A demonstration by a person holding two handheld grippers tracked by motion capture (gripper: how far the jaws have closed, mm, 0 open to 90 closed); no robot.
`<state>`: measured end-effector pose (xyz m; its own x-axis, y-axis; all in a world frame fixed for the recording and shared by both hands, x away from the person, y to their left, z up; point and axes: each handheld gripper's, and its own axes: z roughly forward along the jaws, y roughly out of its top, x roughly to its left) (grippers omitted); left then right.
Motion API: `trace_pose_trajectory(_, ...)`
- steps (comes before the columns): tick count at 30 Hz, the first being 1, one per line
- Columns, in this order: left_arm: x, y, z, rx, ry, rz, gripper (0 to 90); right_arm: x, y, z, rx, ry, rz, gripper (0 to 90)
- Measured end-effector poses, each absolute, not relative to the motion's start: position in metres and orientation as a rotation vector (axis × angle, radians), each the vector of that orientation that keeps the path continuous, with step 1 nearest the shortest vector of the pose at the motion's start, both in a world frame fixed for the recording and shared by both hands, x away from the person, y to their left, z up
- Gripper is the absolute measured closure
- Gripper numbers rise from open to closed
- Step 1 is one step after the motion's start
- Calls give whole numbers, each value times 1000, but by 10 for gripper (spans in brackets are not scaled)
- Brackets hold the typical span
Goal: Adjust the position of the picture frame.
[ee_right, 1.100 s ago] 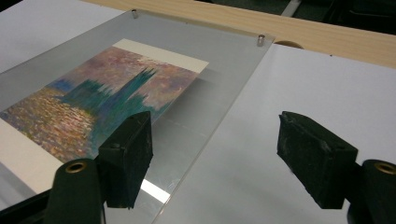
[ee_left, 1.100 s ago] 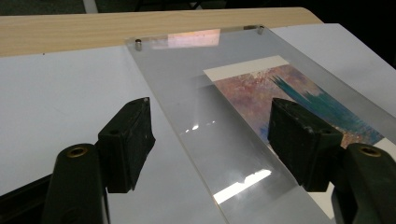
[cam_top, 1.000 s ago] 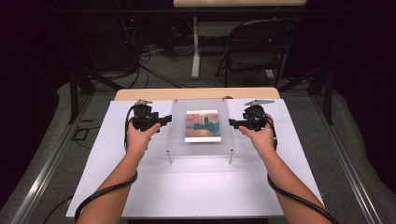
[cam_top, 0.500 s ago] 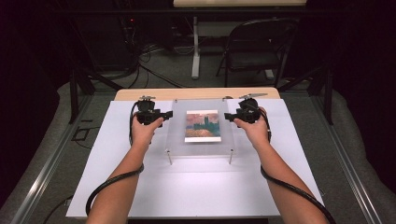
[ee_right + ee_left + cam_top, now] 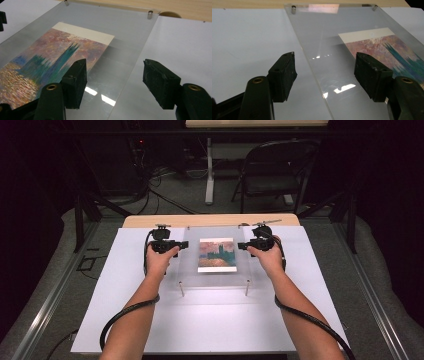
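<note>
Up close, each spread gripper (image 5: 325,75) (image 5: 115,80) straddles the clear plate's (image 5: 190,270) edge, untouched.

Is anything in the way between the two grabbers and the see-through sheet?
Nothing visible. The left gripper straddles the clear sheet's left edge, the right gripper its right edge, jaws open, with only bare sheet and white table between them. The picture lies under the sheet.

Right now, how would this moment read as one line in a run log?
left gripper: jaws open, straddling clear panel left edge | right gripper: jaws open, straddling right edge | picture: under panel
</note>
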<state>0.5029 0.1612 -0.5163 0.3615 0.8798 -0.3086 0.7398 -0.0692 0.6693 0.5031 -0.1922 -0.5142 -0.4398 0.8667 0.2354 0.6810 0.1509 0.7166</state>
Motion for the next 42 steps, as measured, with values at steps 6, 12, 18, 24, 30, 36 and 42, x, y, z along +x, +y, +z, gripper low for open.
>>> trace_pose_trajectory(6, 505, 152, -521, 1855, 1420, 187, 337, 505, -193, -521, 1574, 2198, 1187, 341)
trace_pose_trajectory(12, 505, 147, -523, 1858, 1428, 167, 336, 506, -192, -525, 1606, 2205, 1206, 333)
trace_pose_trajectory(18, 505, 149, -527, 1866, 1460, 150, 332, 505, -188, -528, 1614, 2227, 1190, 330)
trace_pose_trajectory(24, 506, 153, -534, 1838, 1483, 104, 312, 505, -184, -531, 1615, 2249, 1181, 322)
trace_pose_trajectory(30, 506, 153, -536, 1823, 1488, 78, 291, 506, -185, -532, 1628, 2254, 1181, 309)
trace_pose_trajectory(36, 506, 147, -537, 1834, 1471, 57, 257, 507, -185, -534, 1650, 2256, 1203, 281)
trace_pose_trajectory(42, 507, 144, -538, 1833, 1481, 39, 224, 508, -185, -537, 1686, 2267, 1223, 230)
